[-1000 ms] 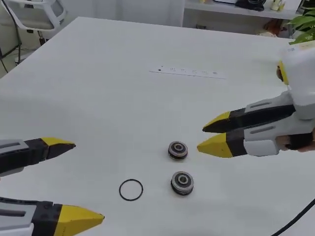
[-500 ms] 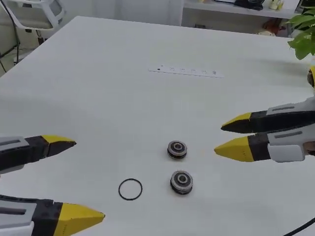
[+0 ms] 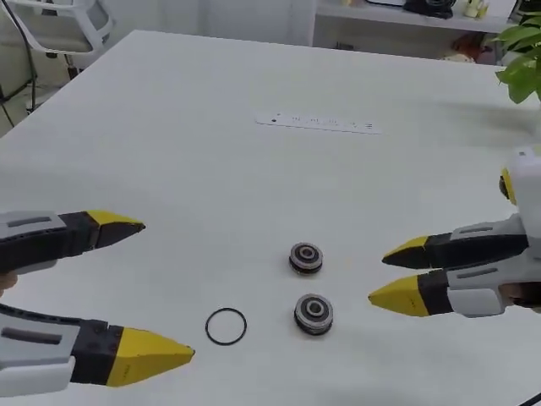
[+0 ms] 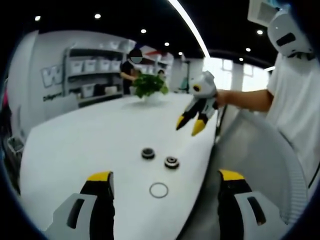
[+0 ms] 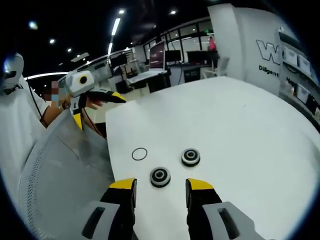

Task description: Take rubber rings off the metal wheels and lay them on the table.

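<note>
The head view was bright and evenly lit from above. The white table [image 3: 194,169] looked close to washed out, though without hard glare. The wheels [image 3: 306,258] cast only faint, soft shadows right beneath them. Focus held across the middle and softened a little toward 12 o'clock.

Both gripper views were dimmer and softer, with straight lines bowed toward the edges. In the left gripper view a long strip light [image 4: 187,22] ran at 12 to 1 o'clock, and a window [image 4: 225,67] at 2 o'clock was blown out. In the right gripper view small ceiling lamps [image 5: 121,11] glowed around 12 o'clock.
</note>
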`<state>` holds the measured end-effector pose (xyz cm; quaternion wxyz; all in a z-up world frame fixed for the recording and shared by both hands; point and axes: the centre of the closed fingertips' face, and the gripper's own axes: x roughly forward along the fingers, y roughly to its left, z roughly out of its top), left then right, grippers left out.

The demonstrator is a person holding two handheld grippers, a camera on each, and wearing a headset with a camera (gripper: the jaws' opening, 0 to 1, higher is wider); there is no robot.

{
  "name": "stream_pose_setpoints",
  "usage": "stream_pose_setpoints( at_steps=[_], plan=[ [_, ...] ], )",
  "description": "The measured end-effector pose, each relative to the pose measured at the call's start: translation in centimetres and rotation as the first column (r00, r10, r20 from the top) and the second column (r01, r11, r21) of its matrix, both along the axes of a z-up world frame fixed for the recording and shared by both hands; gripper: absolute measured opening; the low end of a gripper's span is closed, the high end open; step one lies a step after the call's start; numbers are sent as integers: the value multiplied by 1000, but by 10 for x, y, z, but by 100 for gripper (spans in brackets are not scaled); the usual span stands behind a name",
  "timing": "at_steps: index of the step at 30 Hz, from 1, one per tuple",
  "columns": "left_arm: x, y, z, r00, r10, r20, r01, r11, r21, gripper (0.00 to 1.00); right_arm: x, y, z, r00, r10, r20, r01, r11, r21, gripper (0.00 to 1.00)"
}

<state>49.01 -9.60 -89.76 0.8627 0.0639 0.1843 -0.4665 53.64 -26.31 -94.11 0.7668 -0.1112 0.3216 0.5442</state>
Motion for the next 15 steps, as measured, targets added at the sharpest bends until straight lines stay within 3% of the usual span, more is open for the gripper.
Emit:
stream_pose_setpoints(
  at_steps=[4,7,15],
  plan=[
    [6,-4,8,999,-24,21,24,1000,18,86,1,4,-3,1000,-3,-15,3,1000,9,38],
    [13,-6,13,999,-27,17,27,999,22,84,3,8,-5,1000,-13,-15,13,1000,20,37],
    [24,-22,31,992,-110,65,105,991,81,83,1,16,-18,1000,-12,-21,13,1000,16,37]
  ],
)
